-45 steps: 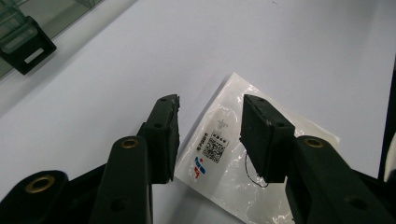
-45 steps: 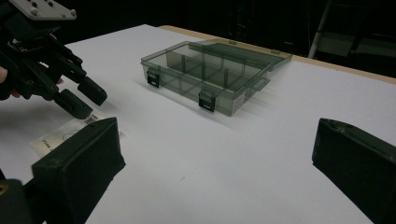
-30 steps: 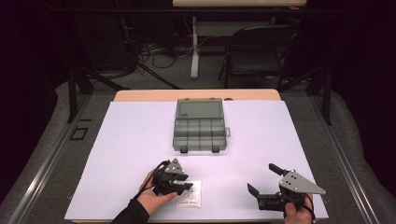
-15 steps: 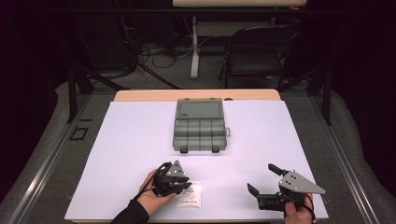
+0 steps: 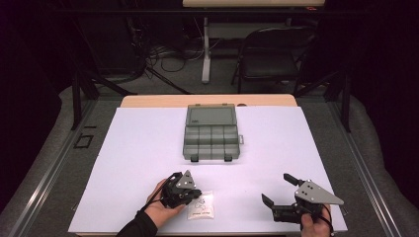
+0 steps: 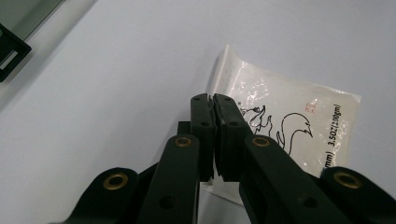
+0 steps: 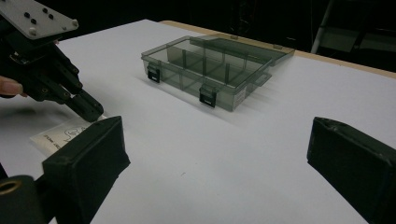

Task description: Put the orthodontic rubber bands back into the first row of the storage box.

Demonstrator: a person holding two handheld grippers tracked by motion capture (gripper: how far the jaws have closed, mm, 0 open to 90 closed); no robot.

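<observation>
One small clear plastic bag (image 5: 201, 210) lies flat on the white table cover (image 5: 123, 163), near the front edge at about 7 o'clock from the table's middle. The left gripper (image 5: 193, 196) has just been closing its jaws, and they now pinch the bag's near-left edge; in the left gripper view the jaws of the left gripper (image 6: 214, 100) stand almost together with the bag's (image 6: 289, 126) rim caught between them. That view alone makes out a black squirrel outline and small print on the film, which the high view blurs to a pale patch.

One grey compartment box (image 5: 211, 133) sits at 12 o'clock from the bag, well apart, lid swung open toward the far side. The right gripper view shows the box's (image 7: 210, 70) two dark front latches and inner dividers.

One right gripper (image 5: 280, 189) rests at 3 o'clock from the bag, jaws spread wide with nothing between them.

One folding chair (image 5: 272, 59) stands beyond the table.
</observation>
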